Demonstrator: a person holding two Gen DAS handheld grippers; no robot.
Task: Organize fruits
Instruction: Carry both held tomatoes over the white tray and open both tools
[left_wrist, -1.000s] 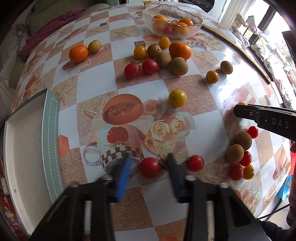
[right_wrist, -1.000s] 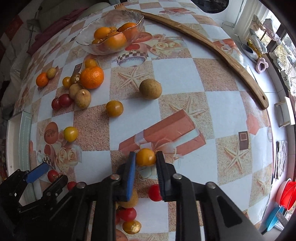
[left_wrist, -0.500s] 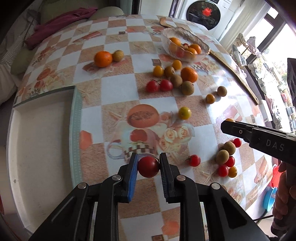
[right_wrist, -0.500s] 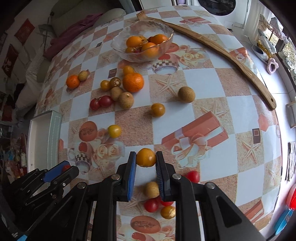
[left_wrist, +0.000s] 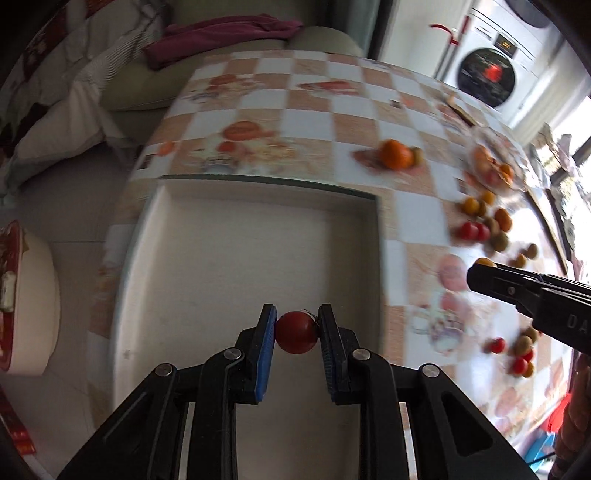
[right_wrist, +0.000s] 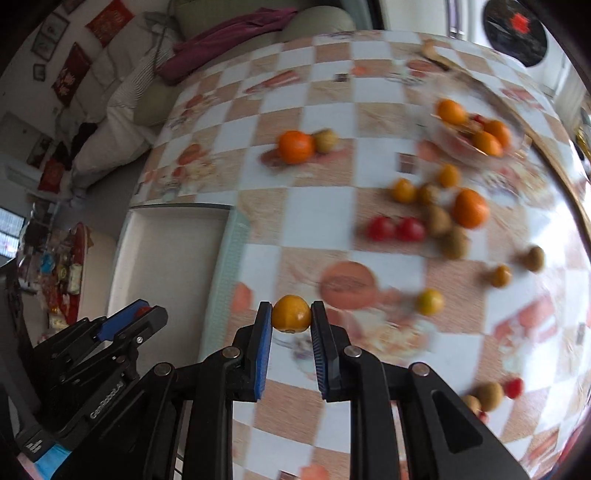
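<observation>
My left gripper (left_wrist: 297, 334) is clamped on a red cherry tomato (left_wrist: 296, 331) above the white tray (left_wrist: 373, 236), which looks bare. My right gripper (right_wrist: 291, 319) pinches a small orange fruit (right_wrist: 291, 313) over the tablecloth (right_wrist: 321, 214), just beside the tray. Most fruit lies scattered; sorting has barely started.
</observation>
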